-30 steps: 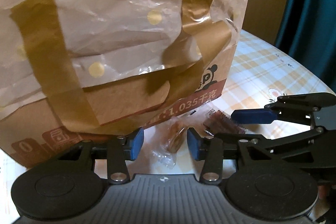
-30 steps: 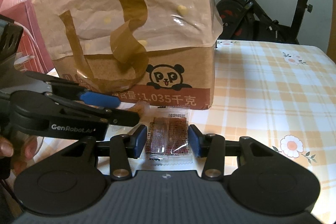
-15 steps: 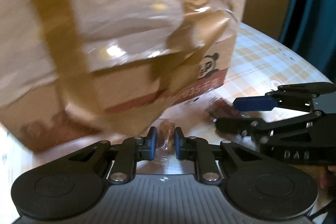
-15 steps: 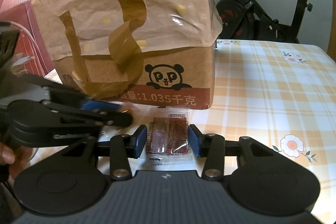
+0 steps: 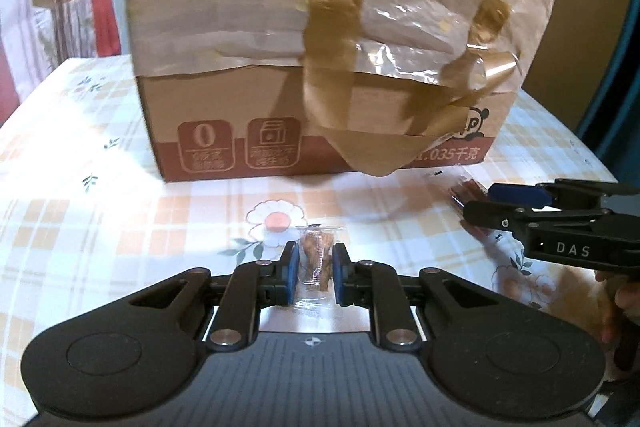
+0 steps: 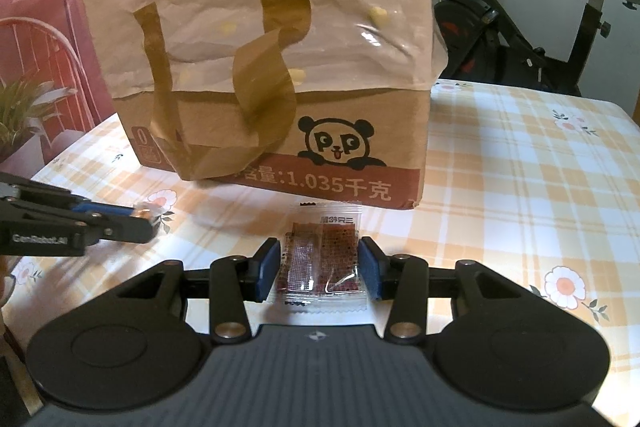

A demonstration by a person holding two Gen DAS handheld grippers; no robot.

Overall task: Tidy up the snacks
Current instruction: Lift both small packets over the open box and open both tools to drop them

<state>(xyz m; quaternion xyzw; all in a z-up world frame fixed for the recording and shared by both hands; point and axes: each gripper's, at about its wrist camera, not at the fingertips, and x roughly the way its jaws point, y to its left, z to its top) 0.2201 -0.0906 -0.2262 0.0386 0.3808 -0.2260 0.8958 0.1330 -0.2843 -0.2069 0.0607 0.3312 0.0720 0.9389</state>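
Left wrist view: the left gripper (image 5: 315,273) is seen closed tight on a small clear-wrapped brown snack (image 5: 316,263), its blue pads (image 5: 292,277) pressed against both sides of the packet just above the checked, flower-printed tabletop (image 5: 120,219). Beyond it a large brown cardboard box (image 5: 320,131), draped in crinkled pale plastic and strips of brown tape, is stood on the tabletop. At the right edge the right gripper (image 5: 480,203) is shown from the side, with a dark red packet partly hidden at its tip.

Right wrist view: the right gripper (image 6: 320,269) is seen narrowly parted and clamped on a flat clear sachet of dark red snack (image 6: 322,259), which is held at both side edges in front of the box (image 6: 352,131) with its panda print. The left gripper (image 6: 140,223) is caught at the left edge, low over the tabletop (image 6: 520,187), with the wrapped snack at its tip. A black exercise bike (image 6: 520,19) is seen behind the tabletop.
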